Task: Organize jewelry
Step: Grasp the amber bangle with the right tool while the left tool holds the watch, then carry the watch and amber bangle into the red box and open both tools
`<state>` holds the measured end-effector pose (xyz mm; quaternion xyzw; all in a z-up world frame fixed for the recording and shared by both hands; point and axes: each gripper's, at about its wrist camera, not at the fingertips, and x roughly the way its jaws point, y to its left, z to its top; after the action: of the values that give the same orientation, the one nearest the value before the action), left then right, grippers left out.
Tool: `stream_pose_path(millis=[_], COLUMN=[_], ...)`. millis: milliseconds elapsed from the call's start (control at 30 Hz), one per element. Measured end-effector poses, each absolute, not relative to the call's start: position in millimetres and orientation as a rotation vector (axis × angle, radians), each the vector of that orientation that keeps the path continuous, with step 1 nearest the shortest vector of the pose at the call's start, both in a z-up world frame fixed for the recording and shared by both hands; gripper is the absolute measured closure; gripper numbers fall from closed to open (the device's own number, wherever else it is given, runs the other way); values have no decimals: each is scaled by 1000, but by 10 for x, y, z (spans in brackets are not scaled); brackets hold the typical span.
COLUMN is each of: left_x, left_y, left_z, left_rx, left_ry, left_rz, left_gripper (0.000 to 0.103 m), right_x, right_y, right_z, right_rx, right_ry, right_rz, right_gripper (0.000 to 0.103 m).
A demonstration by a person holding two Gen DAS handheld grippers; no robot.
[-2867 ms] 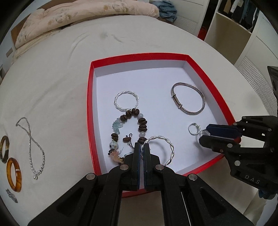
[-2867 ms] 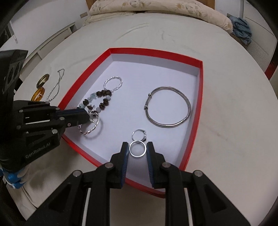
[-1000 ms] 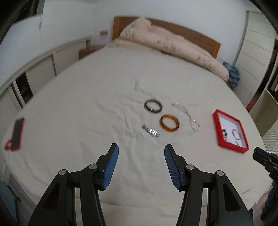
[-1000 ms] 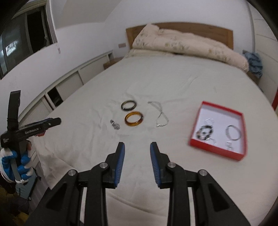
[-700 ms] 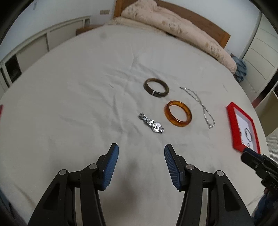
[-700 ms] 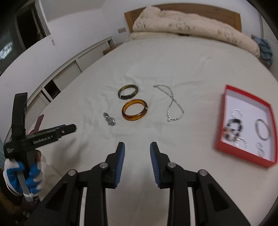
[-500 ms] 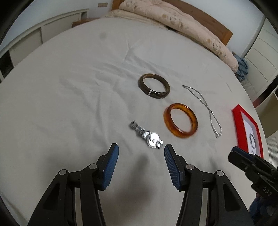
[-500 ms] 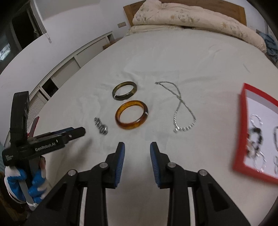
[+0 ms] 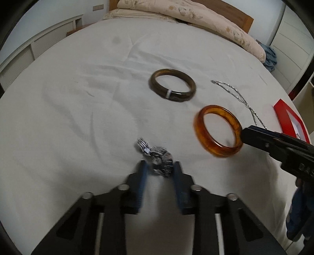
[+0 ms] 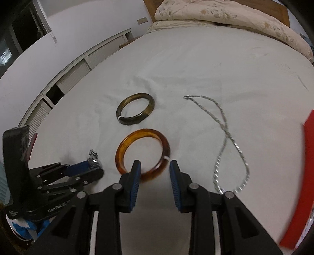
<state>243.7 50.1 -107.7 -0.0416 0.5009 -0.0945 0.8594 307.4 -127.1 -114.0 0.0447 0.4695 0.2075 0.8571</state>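
A silver watch (image 9: 157, 157) lies on the white bedsheet; it also shows in the right wrist view (image 10: 93, 155). My left gripper (image 9: 159, 169) is open, its fingertips either side of the watch. An amber bangle (image 9: 217, 130) lies to the right. My right gripper (image 10: 154, 165) is open, with the near rim of the amber bangle (image 10: 142, 152) between its fingertips. A dark olive bangle (image 9: 172, 87) and a silver chain necklace (image 10: 225, 137) lie farther off. The red jewelry box (image 9: 288, 120) sits at the right edge.
A folded floral quilt (image 9: 186, 15) lies at the head of the bed. White cabinets (image 10: 78, 70) run along the left wall. The bedsheet (image 9: 78, 98) is open to the left of the jewelry.
Both grippers left the red box, opened, swung over the bed and came down: the left one onto the watch, the right one onto the amber bangle. The left jaws have narrowed around the watch.
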Motion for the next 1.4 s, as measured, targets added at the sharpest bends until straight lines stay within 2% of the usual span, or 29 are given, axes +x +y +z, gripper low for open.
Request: stream_pose_path(millis=[400, 467, 500, 533, 900, 1133, 1400], left_x=[2439, 2427, 2433, 2431, 2294, 2165, 2193], left_y=[641, 638, 648, 652, 596, 158, -834], left_z=[-1076, -1057, -1051, -1043, -640, -190, 97], left_rx=[-136, -135, -137, -140, -126, -89, -58], left_ry=[989, 978, 975, 973, 922, 860, 832], left_rz=[-253, -252, -249, -246, -222, -283, -446], left_gripper=[89, 90, 90, 90, 90, 90, 90], right_x=[3352, 3373, 3375, 3373, 3081, 2757, 2490], right_y=[-1067, -1031, -1015, -1018, -1237, -1797, -2859], right_z=[-1381, -1391, -1387, -1382, -934, -415, -57], right_rx=[24, -6, -19, -34, 45, 97, 119], right_ry=[1022, 1018, 1013, 1004, 909, 833, 794], right_rz=[418, 418, 414, 400, 393, 326, 157], right_gripper=[74, 77, 88, 91, 93, 93, 93])
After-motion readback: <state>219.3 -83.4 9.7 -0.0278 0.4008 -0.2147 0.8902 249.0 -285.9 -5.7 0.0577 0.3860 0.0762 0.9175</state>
